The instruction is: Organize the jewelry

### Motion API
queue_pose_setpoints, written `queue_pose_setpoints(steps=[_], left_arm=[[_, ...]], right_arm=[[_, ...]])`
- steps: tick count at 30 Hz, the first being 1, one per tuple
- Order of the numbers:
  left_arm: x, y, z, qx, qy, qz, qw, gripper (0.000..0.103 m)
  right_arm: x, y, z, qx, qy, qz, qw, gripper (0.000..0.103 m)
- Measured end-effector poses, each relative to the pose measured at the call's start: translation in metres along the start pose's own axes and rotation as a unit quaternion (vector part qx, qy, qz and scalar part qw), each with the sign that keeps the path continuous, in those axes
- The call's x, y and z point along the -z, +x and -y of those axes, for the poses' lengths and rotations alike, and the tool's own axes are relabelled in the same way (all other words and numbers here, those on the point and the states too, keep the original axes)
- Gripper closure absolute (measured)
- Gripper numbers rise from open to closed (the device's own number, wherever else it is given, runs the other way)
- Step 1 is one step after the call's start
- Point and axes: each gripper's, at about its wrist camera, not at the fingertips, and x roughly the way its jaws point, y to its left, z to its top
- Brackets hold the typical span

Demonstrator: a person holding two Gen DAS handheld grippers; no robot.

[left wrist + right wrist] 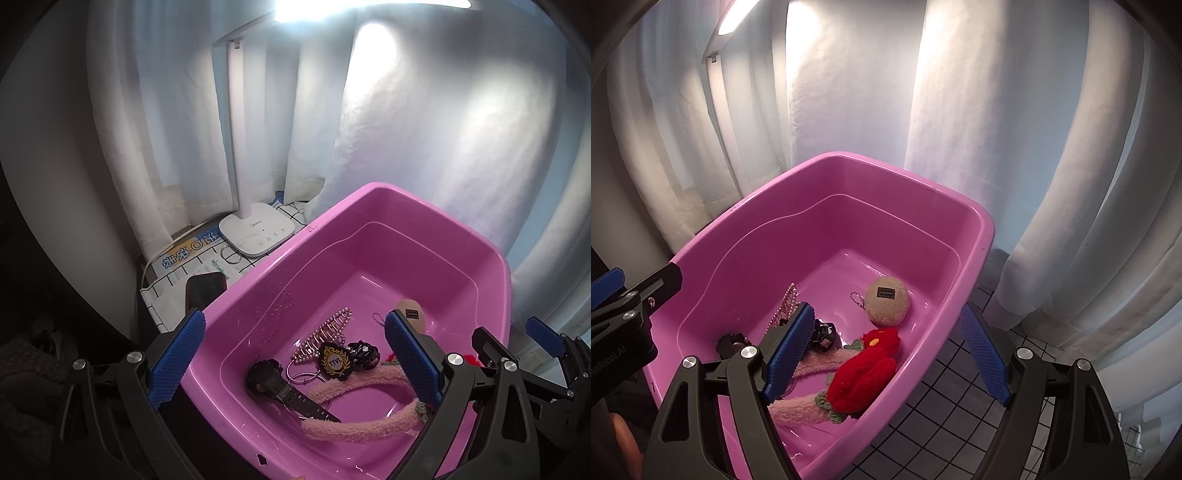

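Note:
A pink plastic tub (258,273) holds the accessories: a black watch (284,387), a pink fuzzy headband (354,428), a pearl hair comb (325,332), a black badge keyring (334,362), a black hair claw (364,352) and a beige plush ball (408,308). My left gripper (295,358) is open and empty above the tub. In the right wrist view the tub (849,162) also shows the headband's red plush flower (864,373) and the plush ball (888,301). My right gripper (888,354) is open and empty over the tub's right wall.
A white desk lamp (256,236) stands behind the tub on a grid-patterned cloth (945,398). A dark phone (205,288), a metal ring (231,254) and printed packets lie left of the tub. White curtains hang behind.

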Motion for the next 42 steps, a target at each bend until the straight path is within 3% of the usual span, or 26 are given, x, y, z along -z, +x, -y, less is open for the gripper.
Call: queue_pose_setpoints(steps=[42], left_arm=[[0.0000, -0.0098, 0.0006, -0.001, -0.007, 0.003, 1.0000, 0.006]], right_arm=[[0.0018, -0.0090, 0.0050, -0.006, -0.005, 0.006, 1.000, 0.026]])
